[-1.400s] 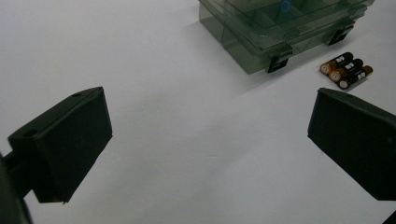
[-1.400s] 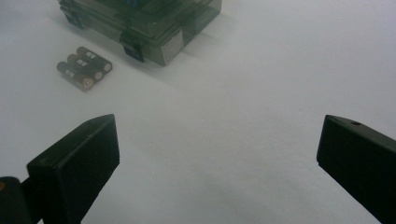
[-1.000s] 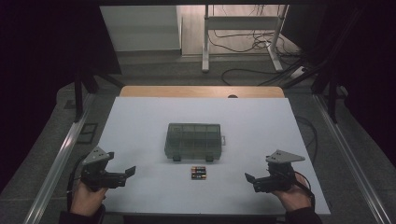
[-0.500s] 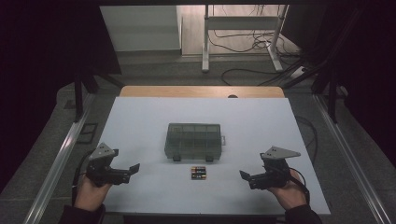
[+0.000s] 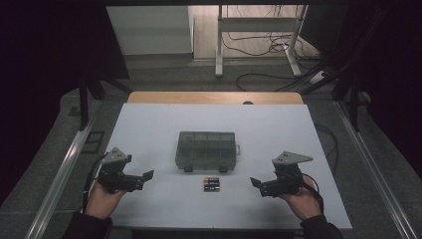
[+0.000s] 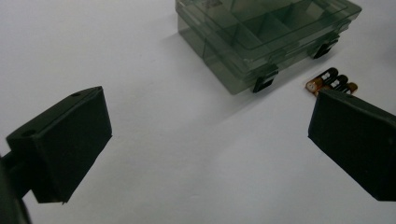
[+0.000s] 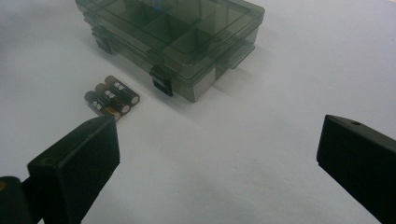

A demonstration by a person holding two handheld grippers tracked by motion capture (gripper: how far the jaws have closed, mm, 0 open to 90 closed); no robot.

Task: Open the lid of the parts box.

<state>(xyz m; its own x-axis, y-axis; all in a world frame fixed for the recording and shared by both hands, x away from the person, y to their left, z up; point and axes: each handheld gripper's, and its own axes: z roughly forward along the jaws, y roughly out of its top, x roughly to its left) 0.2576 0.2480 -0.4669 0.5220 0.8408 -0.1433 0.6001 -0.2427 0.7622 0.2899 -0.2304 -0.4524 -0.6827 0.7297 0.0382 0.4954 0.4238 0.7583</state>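
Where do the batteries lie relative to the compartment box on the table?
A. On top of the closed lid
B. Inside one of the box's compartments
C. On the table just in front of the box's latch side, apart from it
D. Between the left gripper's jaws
C: the batteries lie side by side on the white table, just before the latches of the closed compartment box, not touching it.

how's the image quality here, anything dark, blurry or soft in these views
High view: the white table is evenly lit while the surroundings fall to near black. Left gripper view: the near jaws are soft, the compartment box and batteries sharper, with a faint shadow beside the box. Right gripper view: dim, bluish cast; jaws blurred, battery labels readable only as pale marks.
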